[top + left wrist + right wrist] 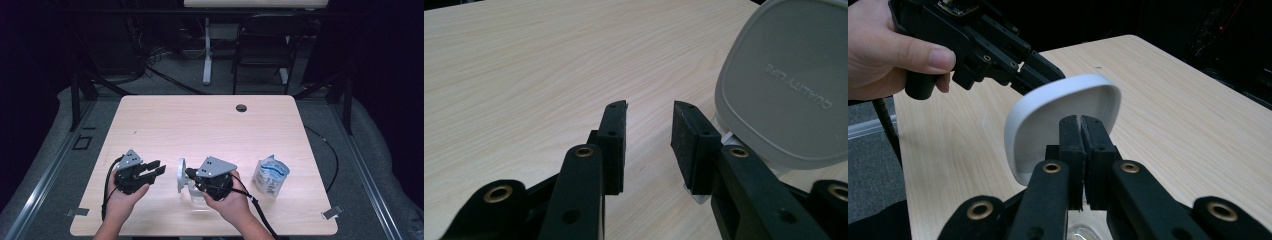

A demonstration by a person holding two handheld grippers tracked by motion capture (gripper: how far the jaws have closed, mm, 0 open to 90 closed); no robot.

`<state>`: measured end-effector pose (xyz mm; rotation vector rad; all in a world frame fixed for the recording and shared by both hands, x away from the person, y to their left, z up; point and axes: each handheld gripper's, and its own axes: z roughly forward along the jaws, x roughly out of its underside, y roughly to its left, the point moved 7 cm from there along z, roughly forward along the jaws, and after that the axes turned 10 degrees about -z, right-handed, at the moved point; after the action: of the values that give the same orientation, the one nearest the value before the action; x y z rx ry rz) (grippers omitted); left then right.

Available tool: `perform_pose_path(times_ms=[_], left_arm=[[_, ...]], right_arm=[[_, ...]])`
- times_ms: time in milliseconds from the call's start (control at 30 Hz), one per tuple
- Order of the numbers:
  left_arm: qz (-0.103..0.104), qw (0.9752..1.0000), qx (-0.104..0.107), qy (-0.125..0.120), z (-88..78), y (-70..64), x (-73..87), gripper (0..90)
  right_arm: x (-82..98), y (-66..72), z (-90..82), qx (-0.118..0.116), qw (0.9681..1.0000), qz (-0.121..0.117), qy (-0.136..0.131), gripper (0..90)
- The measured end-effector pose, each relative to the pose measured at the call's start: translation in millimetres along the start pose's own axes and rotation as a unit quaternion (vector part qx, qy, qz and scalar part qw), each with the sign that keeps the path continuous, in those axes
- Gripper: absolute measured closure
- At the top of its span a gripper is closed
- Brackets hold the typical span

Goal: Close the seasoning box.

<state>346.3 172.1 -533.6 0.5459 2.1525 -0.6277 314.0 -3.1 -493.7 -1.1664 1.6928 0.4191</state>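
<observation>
We see the right gripper (1082,125) with its jaws pressed together, pinching the edge of a white lid (1048,120) that stands on edge near the front middle of the wooden table (200,120). The left gripper (650,112) sits just beside the lid's grey outer face, jaws spread, nothing between them. A blue-and-white pouch (270,175) stands to the right, apart.

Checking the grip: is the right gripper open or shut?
Shut. In its own view, the right gripper jaws stand pressed together with no gap, in front of the white lid.
</observation>
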Motion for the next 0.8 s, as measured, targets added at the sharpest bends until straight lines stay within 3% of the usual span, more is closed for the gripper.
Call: perform_pose_path(times_ms=[533, 800], left_arm=[[-0.002, 1.0, 0.0, -0.001, 0.0, 0.2, 0.1, 67.0], [-0.006, 1.0, -0.004, -0.002, 0.1, 2.0, 0.1, 63.2]], right_arm=[[4.1, -4.4, -5.5, 0.011, 0.9999, 0.001, 0.005, 86.8], [13.6, -11.4, -19.2, 0.024, 0.9997, 0.006, 0.007, 83.1]])
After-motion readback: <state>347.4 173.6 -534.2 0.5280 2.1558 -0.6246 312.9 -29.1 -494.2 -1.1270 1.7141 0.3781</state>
